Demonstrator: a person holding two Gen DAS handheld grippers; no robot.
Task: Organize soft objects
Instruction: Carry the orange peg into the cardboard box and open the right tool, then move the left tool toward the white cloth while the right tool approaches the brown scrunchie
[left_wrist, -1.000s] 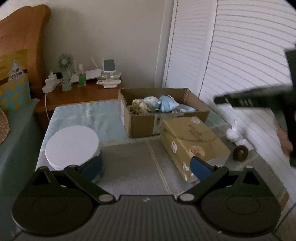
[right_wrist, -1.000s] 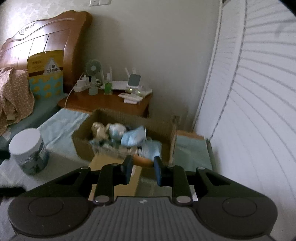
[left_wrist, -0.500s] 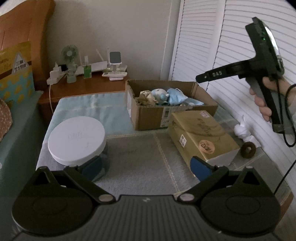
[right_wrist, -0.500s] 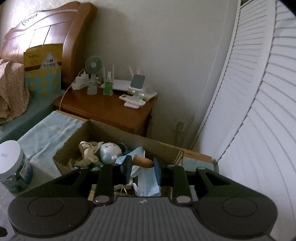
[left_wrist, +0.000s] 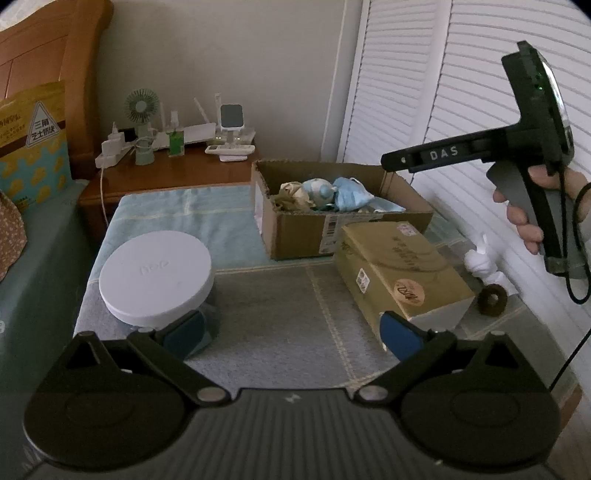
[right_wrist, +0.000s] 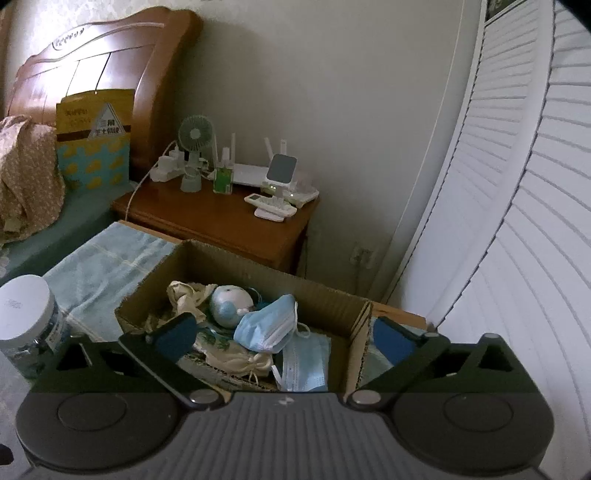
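Since a second ago the right claw has gone from nearly closed on a small brown item to spread wide and empty; that item no longer shows between its pads. It has also moved up over the cardboard box, which now sits right under it. Box contents: a crumpled light-blue face mask on top, a second mask flat beneath it, a round pale-blue and white plush toy, a cream crumpled cloth at the left end, and a cream fabric piece with strings at the near side. The top mask lies between the two blue pads, below them and not touching. The left pad overlaps the box's near-left wall in view, and the right pad is outside the box's right wall. The left claw is also wide and empty, and it barely moved. It sits low over the gray-blue mat, between the white-lidded jar by its left pad and the yellow carton by its right pad. From the left wrist camera, the box is well ahead on the tabletop with the soft things piled inside. A white figurine and a dark ring sit right of the carton, by the louvered doors.
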